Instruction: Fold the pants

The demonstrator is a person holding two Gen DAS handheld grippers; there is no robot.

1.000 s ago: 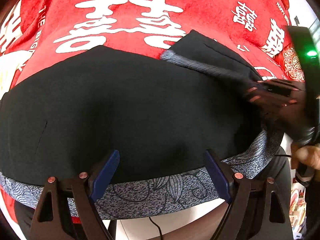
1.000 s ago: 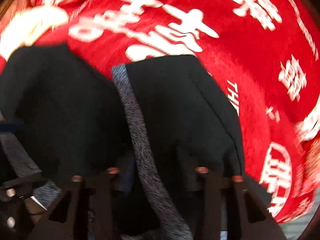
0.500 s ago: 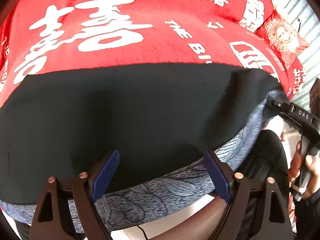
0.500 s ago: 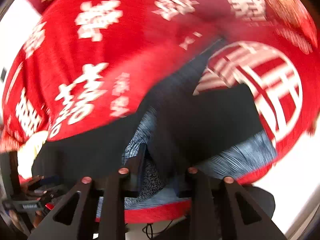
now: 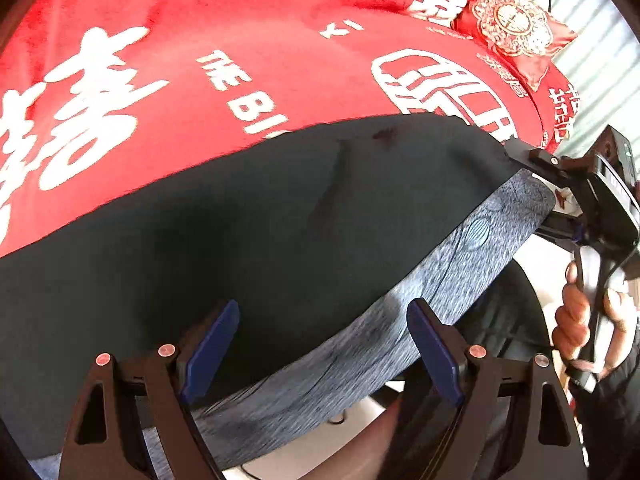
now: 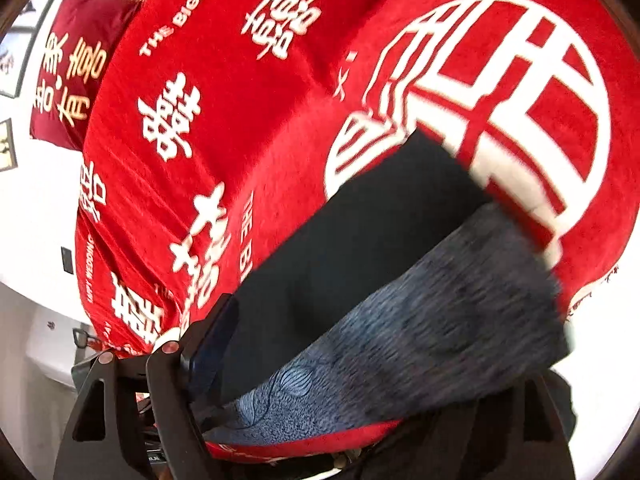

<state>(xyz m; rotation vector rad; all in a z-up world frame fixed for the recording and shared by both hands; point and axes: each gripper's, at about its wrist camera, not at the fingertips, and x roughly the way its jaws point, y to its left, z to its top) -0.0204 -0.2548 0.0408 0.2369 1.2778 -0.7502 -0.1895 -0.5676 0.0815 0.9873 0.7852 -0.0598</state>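
One pants (image 5: 248, 220) on one red blanket (image 5: 240, 32), left tongs (image 5: 324, 344) open, right tongs (image 5: 532, 184) just opening.

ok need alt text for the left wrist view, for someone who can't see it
Black pants with a grey patterned waistband lie on a red bedspread printed with white characters. The open left gripper hovers over the waistband; the right gripper, held in a hand, sits at the waistband's far end.
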